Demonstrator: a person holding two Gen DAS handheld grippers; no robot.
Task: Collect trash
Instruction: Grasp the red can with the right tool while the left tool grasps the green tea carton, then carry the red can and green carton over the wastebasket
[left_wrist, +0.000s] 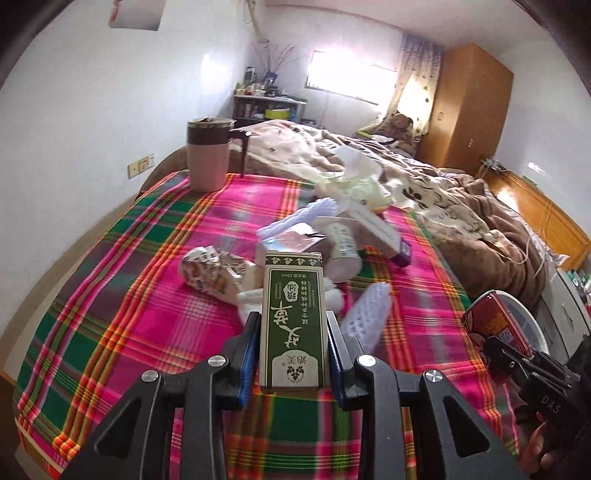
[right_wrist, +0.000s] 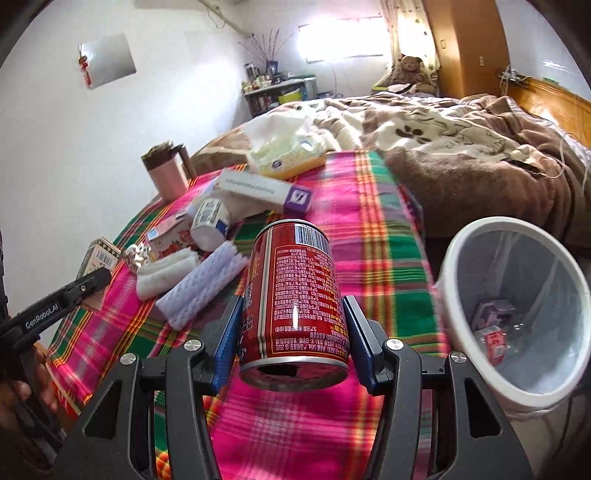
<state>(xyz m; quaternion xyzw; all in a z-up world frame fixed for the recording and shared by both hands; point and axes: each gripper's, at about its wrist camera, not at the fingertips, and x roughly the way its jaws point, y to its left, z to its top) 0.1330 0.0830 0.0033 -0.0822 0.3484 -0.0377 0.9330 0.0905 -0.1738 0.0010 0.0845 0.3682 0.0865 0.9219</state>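
**poster1:** Fingers on the left gripper (left_wrist: 293, 350) pinch the green box (left_wrist: 293, 321); the right gripper (right_wrist: 291, 332) clamps the red can (right_wrist: 295, 295), both lifted off the plaid cloth (right_wrist: 388, 236).

**poster2:** So the carry step, I'd guess. Next, swing over the white bin (right_wrist: 480, 243) and let go.

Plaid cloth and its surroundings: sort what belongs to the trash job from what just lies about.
Job:
green box, held in left jaws
red can, held in right jaws
white bin
foam netting
crumpled wrapper

Lying about:
pink mug
teddy bear
blanket

bright window (left_wrist: 345, 75), wooden wardrobe (left_wrist: 469, 107)
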